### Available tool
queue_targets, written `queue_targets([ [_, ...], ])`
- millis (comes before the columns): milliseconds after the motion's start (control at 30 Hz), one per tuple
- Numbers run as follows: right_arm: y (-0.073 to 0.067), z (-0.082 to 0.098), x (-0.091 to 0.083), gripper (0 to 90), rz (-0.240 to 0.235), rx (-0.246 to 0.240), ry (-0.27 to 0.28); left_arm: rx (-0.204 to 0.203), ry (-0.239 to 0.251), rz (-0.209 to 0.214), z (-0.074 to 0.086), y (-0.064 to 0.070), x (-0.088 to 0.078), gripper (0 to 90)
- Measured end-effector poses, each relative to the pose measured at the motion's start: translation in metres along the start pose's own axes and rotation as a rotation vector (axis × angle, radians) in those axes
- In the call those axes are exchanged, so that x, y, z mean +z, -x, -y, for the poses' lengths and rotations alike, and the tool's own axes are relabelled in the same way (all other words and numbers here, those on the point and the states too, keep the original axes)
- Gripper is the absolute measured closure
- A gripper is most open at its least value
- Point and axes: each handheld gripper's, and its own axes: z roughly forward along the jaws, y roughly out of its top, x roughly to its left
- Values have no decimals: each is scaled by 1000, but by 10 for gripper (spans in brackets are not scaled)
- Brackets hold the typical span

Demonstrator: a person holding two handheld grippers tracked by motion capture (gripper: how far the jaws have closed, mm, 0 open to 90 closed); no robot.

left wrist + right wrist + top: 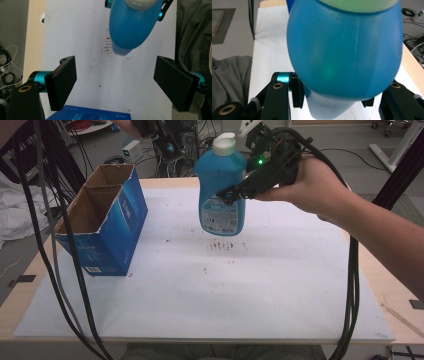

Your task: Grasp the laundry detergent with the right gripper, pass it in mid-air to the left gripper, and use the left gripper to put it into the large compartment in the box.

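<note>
Blue bottle [220, 185] upright, cap up

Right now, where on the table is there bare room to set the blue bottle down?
The right claw holds the blue bottle in the air. Below it the white mat lies bare from the blue cardboard box across to the mat's right edge and down to the near edge. The left side is crowded: the box stands there and black cables hang in front of it.
</note>
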Motion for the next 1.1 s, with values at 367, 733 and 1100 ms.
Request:
queue_targets([
  [367,2,-28,6,487,-40,-47,-21,35,-9,58,-11,6,8,188],
  [733,2,-35,10,487,-49,-61,-34,41,-27,70,-15,4,14,188],
  [1100,0,-36,9,487,-49,-61,-31,58,-44,87,-24,7,24,188],
])
